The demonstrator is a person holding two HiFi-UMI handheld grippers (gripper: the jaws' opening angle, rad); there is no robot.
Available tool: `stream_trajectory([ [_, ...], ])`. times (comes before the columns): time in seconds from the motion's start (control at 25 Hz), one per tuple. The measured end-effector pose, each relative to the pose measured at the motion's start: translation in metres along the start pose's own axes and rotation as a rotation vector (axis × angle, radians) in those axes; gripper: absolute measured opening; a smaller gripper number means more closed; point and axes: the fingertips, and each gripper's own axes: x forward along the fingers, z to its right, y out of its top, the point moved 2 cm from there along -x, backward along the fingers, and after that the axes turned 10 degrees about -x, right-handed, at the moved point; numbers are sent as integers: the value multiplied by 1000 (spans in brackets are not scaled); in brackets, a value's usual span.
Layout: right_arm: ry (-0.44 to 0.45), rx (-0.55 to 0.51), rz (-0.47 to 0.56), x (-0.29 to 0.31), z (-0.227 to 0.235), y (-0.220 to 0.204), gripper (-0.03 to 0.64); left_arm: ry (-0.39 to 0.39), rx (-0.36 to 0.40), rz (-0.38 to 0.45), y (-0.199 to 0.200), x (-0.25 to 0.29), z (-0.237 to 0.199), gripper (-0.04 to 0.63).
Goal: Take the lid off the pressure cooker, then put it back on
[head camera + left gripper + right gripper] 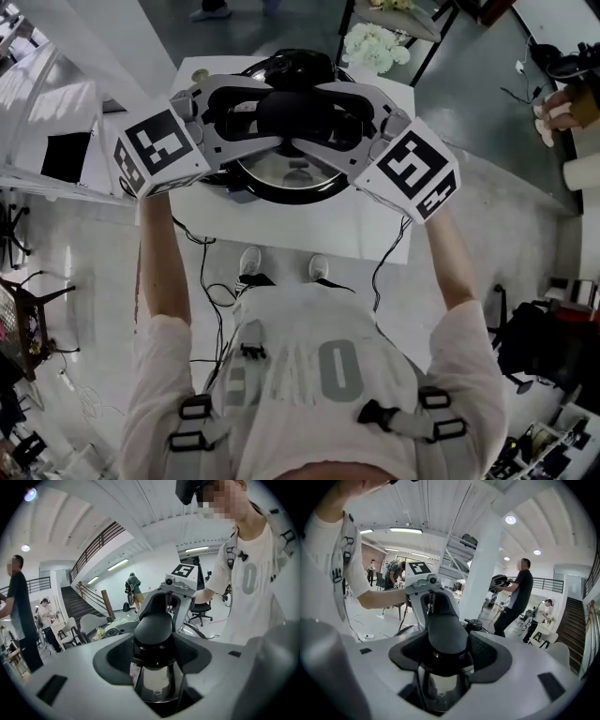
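Note:
The steel pressure cooker lid (291, 178) hangs in the air over the white table (375, 239), carried by its long black handle (295, 111). My left gripper (246, 120) is shut on the handle's left end and my right gripper (352, 120) on its right end, facing each other. In the left gripper view the black handle (152, 627) sits clamped in the left gripper (152, 651), with the other gripper's marker cube (183, 571) beyond it. The right gripper view shows the same handle (446, 630) clamped in the right gripper (445, 656). A dark round rim (295, 61), probably the pot, shows behind the lid.
White flowers (375, 45) and a dark chair frame stand past the table's far edge. Cables trail on the floor by the person's feet (281, 267). Shelving stands at the left (47, 141). Other people stand further off in the hall (515, 597).

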Motion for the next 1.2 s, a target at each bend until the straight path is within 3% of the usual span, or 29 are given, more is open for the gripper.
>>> stream_trajectory([
  [0.24, 18, -10, -25, -71, -15, -46, 285, 17, 1, -34, 15, 70, 50, 252],
  [0.56, 46, 74, -52, -104, -45, -109, 285, -28, -31, -93, -8, 132, 89, 252],
  [1.2, 130, 224, -92, -78, -96, -211, 285, -114, -177, -239, -108, 193, 111, 252],
])
